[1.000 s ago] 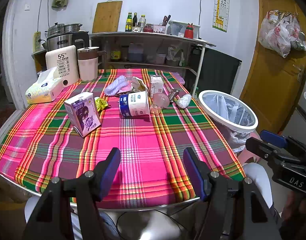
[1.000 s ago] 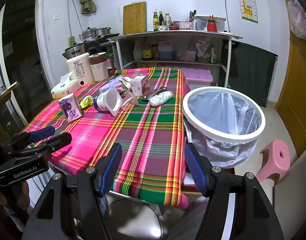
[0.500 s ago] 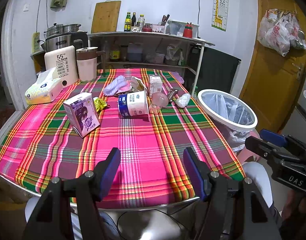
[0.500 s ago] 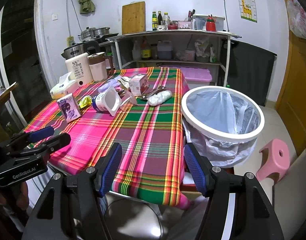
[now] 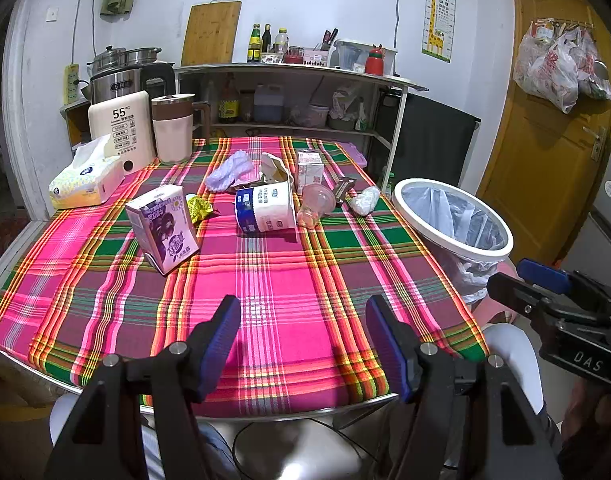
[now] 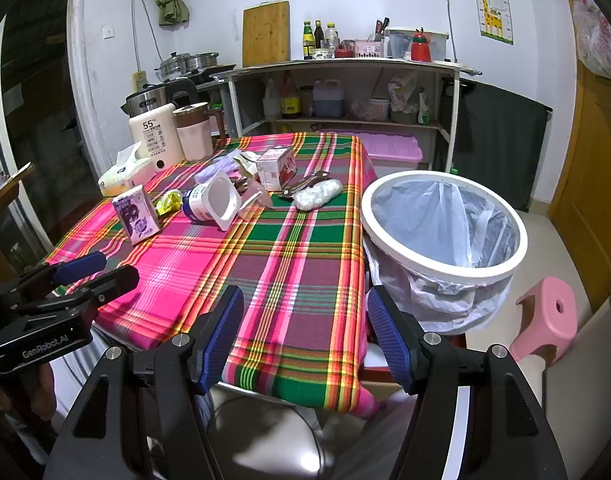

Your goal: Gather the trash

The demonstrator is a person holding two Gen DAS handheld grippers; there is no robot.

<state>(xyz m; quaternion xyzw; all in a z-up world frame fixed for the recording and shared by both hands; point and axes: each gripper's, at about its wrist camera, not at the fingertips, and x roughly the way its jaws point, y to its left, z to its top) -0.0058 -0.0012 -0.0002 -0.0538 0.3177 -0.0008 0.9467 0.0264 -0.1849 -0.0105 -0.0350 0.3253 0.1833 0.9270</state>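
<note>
Fingers of the left gripper (image 5: 303, 332) are standing wide apart over the near edge of the plaid tablecloth (image 5: 265, 280), holding nothing. The right gripper (image 6: 305, 330) is hovering likewise spread and empty above the table's near right corner, just beside the trash bin (image 6: 445, 268), whose white rim and plastic liner are sitting right of the table. Farther in, a purple milk carton (image 5: 163, 232) is leaning on the cloth at the left, with a yellow wrapper (image 5: 199, 208) just behind it. Near the table's middle a blue-and-white tub (image 5: 265, 210) is lying on its side, a clear plastic cup (image 5: 315, 204) touching its right side. Beyond these, a crumpled white wad (image 5: 365, 200), a small pink carton (image 5: 309, 168) and a lilac tissue (image 5: 231, 170) are resting. At the far left a tissue pack (image 5: 85, 184) is sitting before a cream water dispenser (image 5: 119, 132).
</note>
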